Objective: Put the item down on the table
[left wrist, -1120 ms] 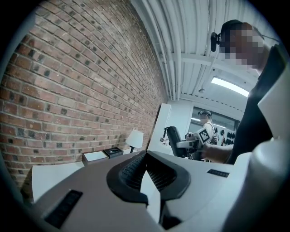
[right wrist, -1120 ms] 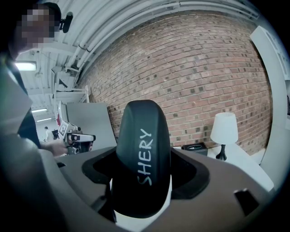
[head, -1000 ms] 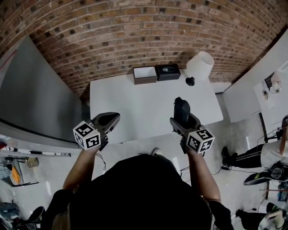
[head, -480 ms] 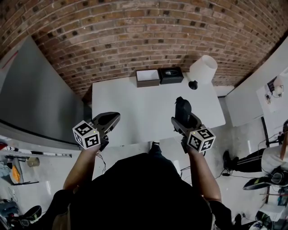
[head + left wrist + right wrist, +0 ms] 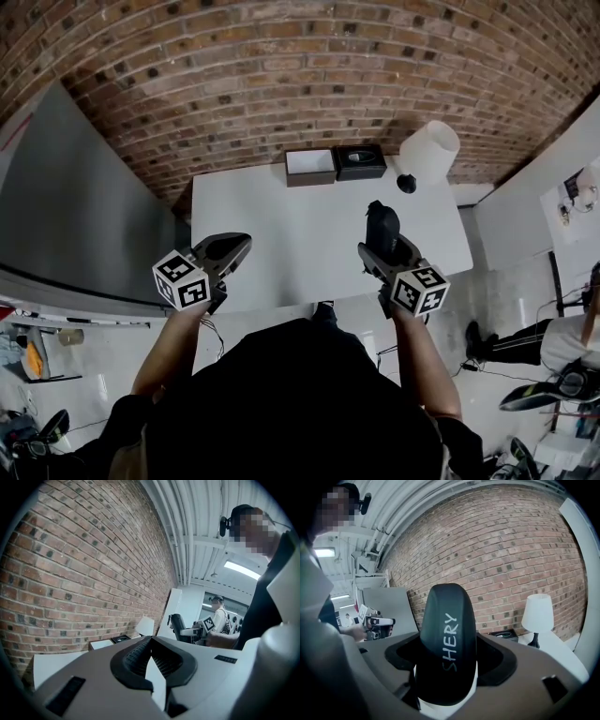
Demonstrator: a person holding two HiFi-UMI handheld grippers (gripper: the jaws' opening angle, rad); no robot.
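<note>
Black case (image 5: 447, 644) clamped upright in right gripper (image 5: 382, 246), held above white table (image 5: 281, 225). Carry step; next, lower and release. Left gripper (image 5: 234, 247) jaws together, empty.

Both forearms extended forward. Left gripper (image 5: 236, 247) jaws together, empty; right gripper (image 5: 382, 246) jaws clamped on black item (image 5: 380, 221).

Ahead of me a white table (image 5: 281, 225) stands with its far edge against a red-brown brick wall (image 5: 281, 84). On that far edge, toward the table's right corner, stands a white-shaded lamp (image 5: 429, 150), with an open box (image 5: 310, 167) and a black box (image 5: 360, 160) just left of it. A large grey panel (image 5: 75, 206) stands left of the table, a white panel (image 5: 553, 159) right of it, and pale floor (image 5: 487, 309) shows near the table's right end.
</note>
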